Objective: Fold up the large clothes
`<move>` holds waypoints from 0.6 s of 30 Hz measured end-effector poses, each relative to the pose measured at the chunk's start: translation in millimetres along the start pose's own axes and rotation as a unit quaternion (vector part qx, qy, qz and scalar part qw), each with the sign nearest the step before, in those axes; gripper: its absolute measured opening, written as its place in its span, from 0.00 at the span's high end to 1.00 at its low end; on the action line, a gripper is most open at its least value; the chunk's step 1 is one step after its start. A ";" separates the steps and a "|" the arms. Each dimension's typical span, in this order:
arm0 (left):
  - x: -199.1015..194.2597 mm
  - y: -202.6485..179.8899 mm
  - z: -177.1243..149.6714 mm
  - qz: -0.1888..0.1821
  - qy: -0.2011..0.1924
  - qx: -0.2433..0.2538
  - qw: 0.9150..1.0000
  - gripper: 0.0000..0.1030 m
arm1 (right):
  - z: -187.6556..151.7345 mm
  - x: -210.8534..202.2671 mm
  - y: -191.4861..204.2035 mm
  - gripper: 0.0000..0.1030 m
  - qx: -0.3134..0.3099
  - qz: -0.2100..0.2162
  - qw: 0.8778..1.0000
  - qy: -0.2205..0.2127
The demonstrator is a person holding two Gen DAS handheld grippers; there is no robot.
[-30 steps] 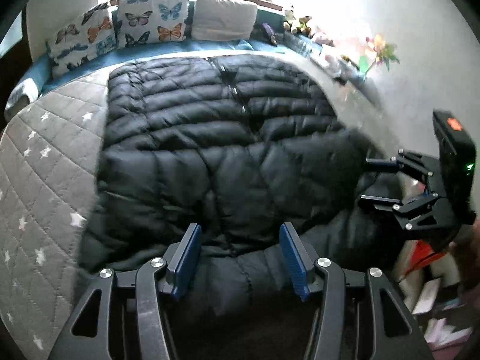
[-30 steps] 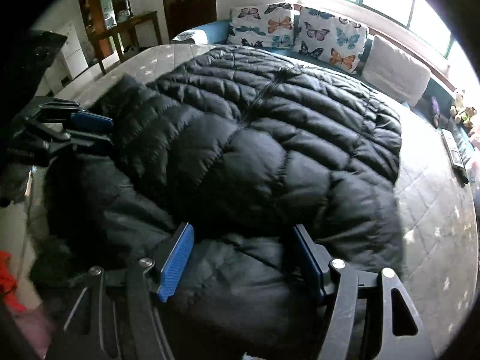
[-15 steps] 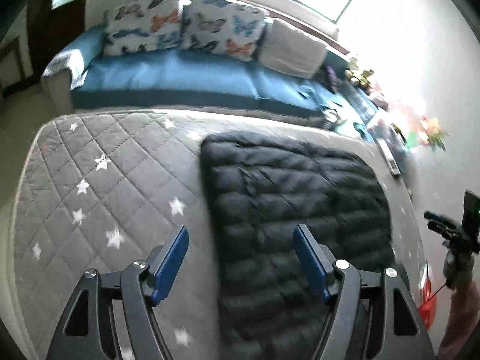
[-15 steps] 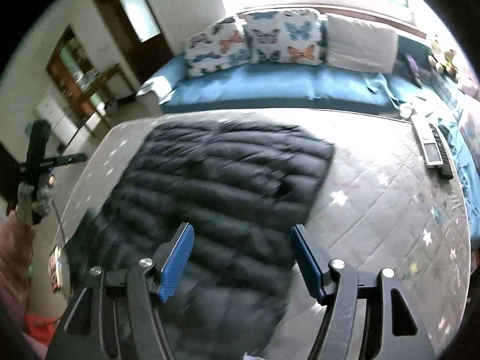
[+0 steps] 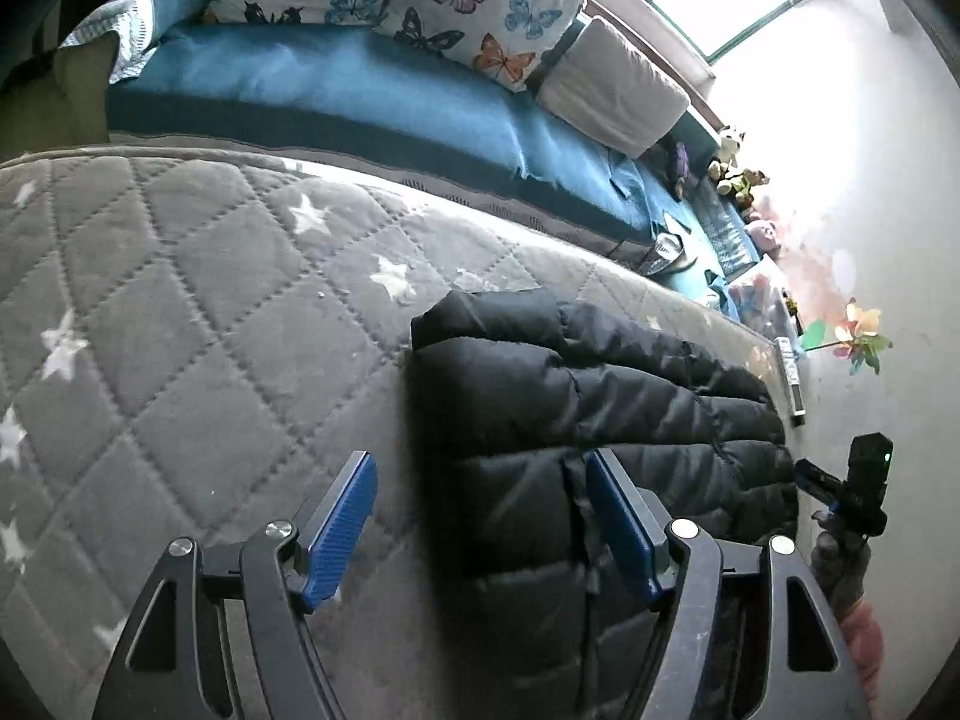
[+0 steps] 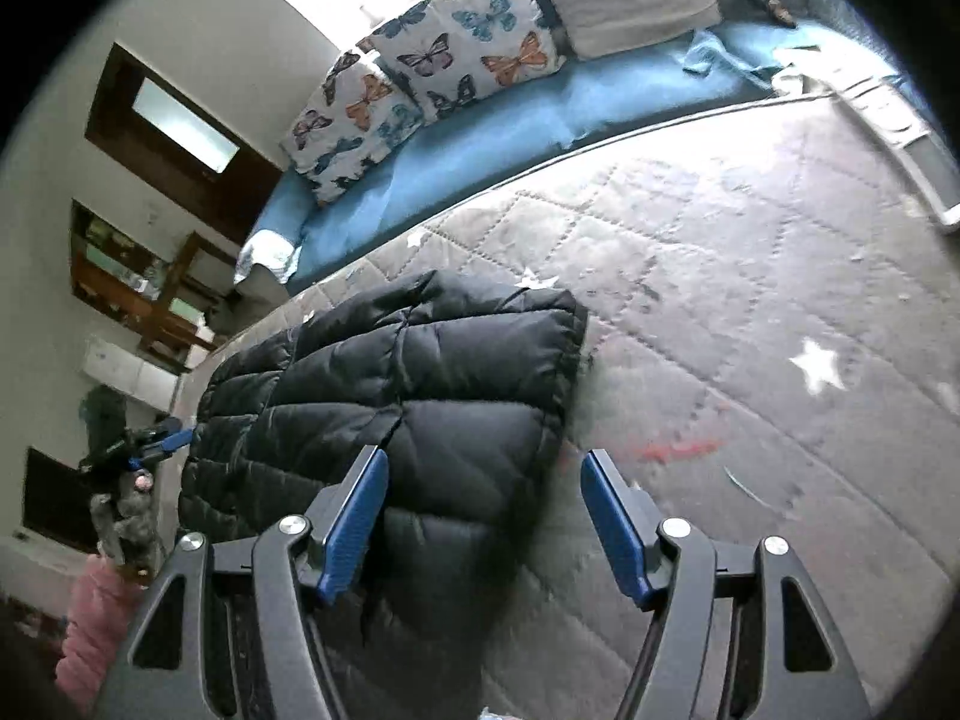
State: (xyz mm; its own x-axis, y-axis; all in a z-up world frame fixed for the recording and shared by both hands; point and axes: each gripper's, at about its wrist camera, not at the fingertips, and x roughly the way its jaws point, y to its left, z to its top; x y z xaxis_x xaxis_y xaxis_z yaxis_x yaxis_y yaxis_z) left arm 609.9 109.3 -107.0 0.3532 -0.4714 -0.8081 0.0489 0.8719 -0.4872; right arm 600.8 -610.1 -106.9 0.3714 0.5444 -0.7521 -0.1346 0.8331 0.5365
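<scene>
No readable text, label, brand or number in either of my wrist views. Remote-like object (image 5: 793, 381) just beyond the black jacket's (image 5: 600, 420) far edge: markings too small to read.

Puffer jacket (image 5: 600, 420) — slick, faintly glossy quilted black cloth; bed (image 5: 180, 330) cover — matt grey stitched fabric; gripper pads (image 5: 342, 528) ribbed blue plastic.
</scene>
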 end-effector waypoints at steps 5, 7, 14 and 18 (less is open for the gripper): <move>15.8 0.3 6.6 -0.016 -0.012 -0.005 1.000 0.28 | 5.0 13.7 -3.2 0.35 0.004 0.050 0.999 -0.002; 20.1 -4.2 7.4 -0.021 -0.018 -0.003 1.000 0.32 | 7.7 15.3 -3.6 0.47 0.004 0.055 0.998 -0.003; 16.0 -34.7 -2.1 0.010 -0.043 0.027 0.999 0.85 | 3.2 -10.1 10.7 0.78 -0.005 0.098 0.995 -0.032; -33.1 -62.5 -8.9 -0.014 -0.084 0.044 0.995 0.88 | -3.5 -59.4 45.4 0.81 -0.049 0.109 0.991 -0.055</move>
State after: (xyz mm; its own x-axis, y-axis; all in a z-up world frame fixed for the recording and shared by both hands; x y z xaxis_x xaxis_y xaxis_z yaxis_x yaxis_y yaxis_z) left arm 586.8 69.2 -52.8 0.5021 -0.4735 -0.7237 0.1394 0.8702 -0.4726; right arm 569.5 -604.3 -39.2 0.4206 0.7034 -0.5730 -0.3099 0.7050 0.6379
